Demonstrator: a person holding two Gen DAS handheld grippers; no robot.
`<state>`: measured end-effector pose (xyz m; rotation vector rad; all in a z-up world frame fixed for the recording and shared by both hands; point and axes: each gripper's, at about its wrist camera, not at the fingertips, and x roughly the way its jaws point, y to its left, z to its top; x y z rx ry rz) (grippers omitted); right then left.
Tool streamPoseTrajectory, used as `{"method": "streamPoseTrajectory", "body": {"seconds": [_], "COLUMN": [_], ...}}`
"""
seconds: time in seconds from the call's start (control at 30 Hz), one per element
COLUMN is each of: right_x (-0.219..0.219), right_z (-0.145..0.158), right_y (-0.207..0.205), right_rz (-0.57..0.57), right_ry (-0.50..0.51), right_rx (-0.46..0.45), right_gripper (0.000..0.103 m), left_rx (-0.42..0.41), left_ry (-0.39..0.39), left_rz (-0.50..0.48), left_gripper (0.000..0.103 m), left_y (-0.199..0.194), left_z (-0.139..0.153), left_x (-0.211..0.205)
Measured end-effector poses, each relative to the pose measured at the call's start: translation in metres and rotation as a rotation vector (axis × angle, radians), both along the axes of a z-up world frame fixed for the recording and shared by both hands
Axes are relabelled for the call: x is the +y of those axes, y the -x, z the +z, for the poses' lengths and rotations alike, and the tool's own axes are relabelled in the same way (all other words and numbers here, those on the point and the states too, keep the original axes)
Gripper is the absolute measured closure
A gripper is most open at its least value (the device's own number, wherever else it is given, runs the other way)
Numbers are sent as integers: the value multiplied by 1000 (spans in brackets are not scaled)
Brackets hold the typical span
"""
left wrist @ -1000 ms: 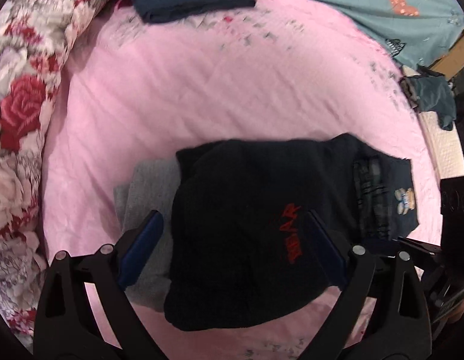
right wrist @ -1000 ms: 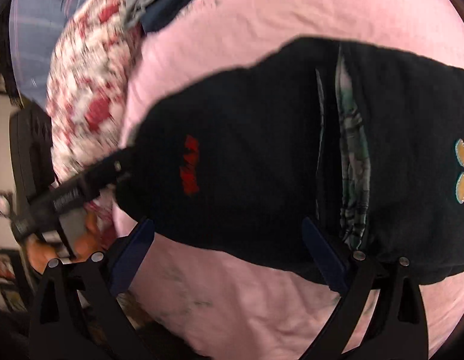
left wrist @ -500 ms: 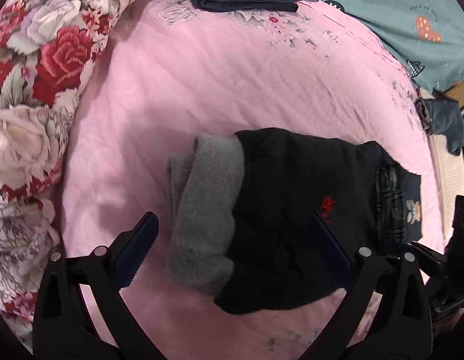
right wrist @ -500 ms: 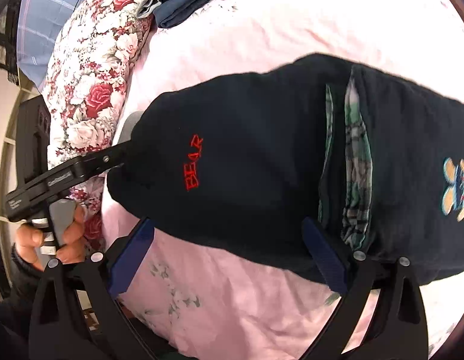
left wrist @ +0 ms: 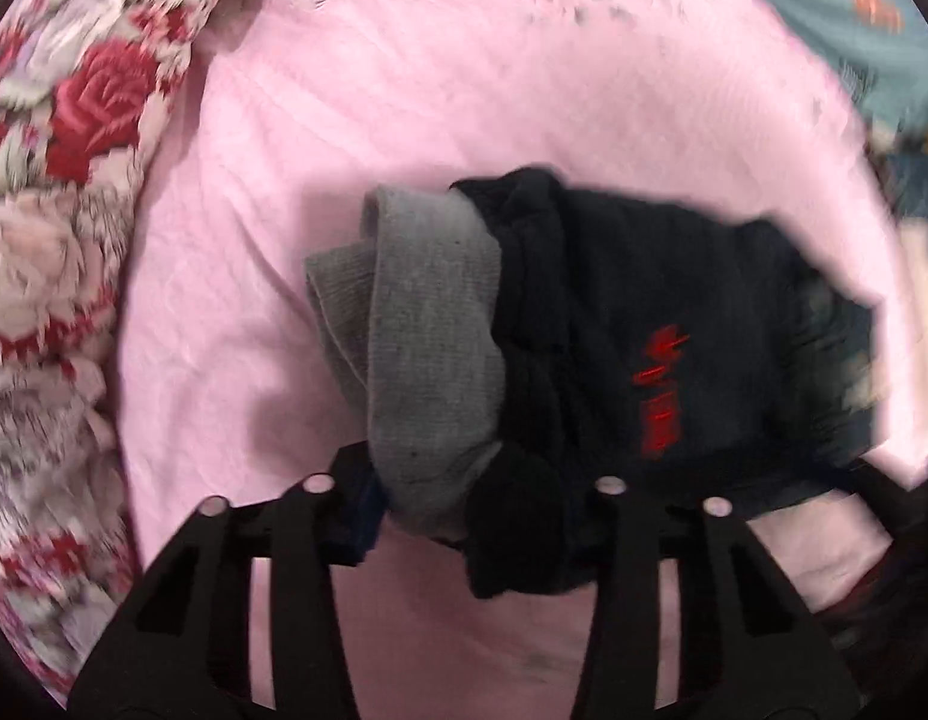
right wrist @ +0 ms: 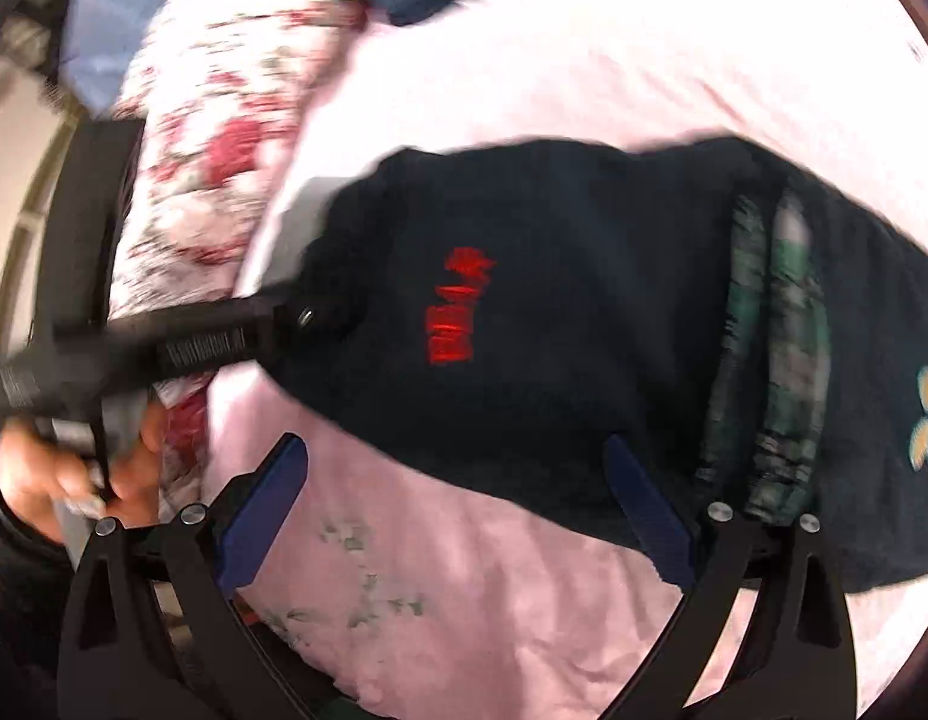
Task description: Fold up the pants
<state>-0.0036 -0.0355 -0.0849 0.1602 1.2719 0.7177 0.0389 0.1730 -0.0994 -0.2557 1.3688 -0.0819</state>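
On the pink sheet (left wrist: 356, 120), left gripper (left wrist: 481, 510) apparently pinched the pants (left wrist: 643, 312) at the cuff (left wrist: 434, 324); right gripper (right wrist: 458, 504) spread, idle; thin bite could slip, undoing the fold.

Left gripper (left wrist: 464, 516), jaws pinched tight on cloth, reaches in from the side, a hand (right wrist: 62, 468) squeezing its handle. Right gripper (right wrist: 458, 498) hangs just above the bed with jaws spread wide, gripping nothing.

Black pants (left wrist: 643, 300), pink bedsheet (left wrist: 344, 120)
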Motion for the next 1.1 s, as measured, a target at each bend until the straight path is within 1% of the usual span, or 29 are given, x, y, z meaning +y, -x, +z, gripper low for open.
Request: {"method": "streamPoseTrajectory", "body": {"seconds": [0.03, 0.07, 0.1, 0.13, 0.2, 0.23, 0.27, 0.3, 0.33, 0.37, 0.4, 0.43, 0.47, 0.5, 0.53, 0.57, 0.67, 0.73, 0.77, 0.83, 0.87, 0.9, 0.93, 0.97, 1.03, 1.1], "right_x": [7, 12, 19, 26, 37, 40, 42, 42, 43, 44, 46, 52, 57, 63, 73, 79, 89, 91, 92, 92, 92, 92, 93, 93, 94, 87], "right_z": [9, 14, 17, 17, 9, 4, 0, -6, -10, -14, -17, -18, -17, -14, -11, -10, -6, -4, -5, -4, -4, -4, -3, -4, -7, -9], "right_y": [5, 9, 12, 14, 11, 7, 0, -9, -15, -20, -24, -26, -24, -20, -17, -16, -16, -15, -18, -18, -18, -16, -15, -14, -13, -12], "right_rz": [44, 76, 106, 128, 142, 138, 104, 63, 45, 36, 30, 36, 52, 75, 98, 113, 106, 105, 106, 108, 116, 119, 120, 130, 146, 143], "right_ry": [-14, -17, -12, 11, 45, 36, 37, 52, 40, 9, -3, 15, 32, 52, 89, 106, 113, 118, 116, 125, 134, 143, 156, 162, 164, 135], "right_rx": [-51, -87, -122, -156, -177, -178, -188, -177, -149, -120, -100, -101, -124, -158, -201, -225, -250, -259, -251, -237, -230, -232, -244, -245, -214, -177], "right_gripper": [3, 1, 1, 1, 1, 1, 2, 5, 8, 19, 27, 27, 29, 34, 35, 35, 34, 35, 38, 38, 36, 30, 28, 28, 28, 27], "left_rx": [-8, -14, -13, -10, 6, 21, 32, 30, 30, 43, 45, 39, 31, 33, 35, 39, 49, 45, 44, 33, 21, 9, 6, 17, 45, 82], "left_ry": [70, 123, 143, 138, 101, 103, 115, 86, 88, 119, 128, 124, 112, 107, 103, 103, 106, 114, 125, 131, 136, 150, 159, 155, 158, 197], "left_rz": [14, 18, 14, 6, 3, 14, 23, 14, 30, 52, 53, 50, 57, 63, 70, 77, 92, 85, 89, 118, 127, 133, 134, 132, 131, 144], "left_gripper": [62, 62, 62, 62, 62, 62, 61, 61, 61, 61, 60, 60, 60, 59, 58, 57, 52, 47, 37, 24, 24, 24, 22, 19, 19, 19], "left_y": [0, 0, 0, -2, -7, -9, -10, -13, -14, -13, -13, -12, -9, -10, -9, -7, -4, -2, -1, 4, 7, 11, 13, 15, 14, 12], "left_z": [9, 17, 25, 27, 25, 22, 20, 21, 20, 20, 22, 23, 25, 22, 20, 19, 17, 19, 21, 28, 31, 35, 35, 32, 21, 7], "left_x": [2, 2, -1, -5, -13, -14, -16, -18, -16, -11, -7, -5, -1, 3, 5, 8, 14, 16, 19, 29, 34, 40, 44, 46, 47, 47]}}
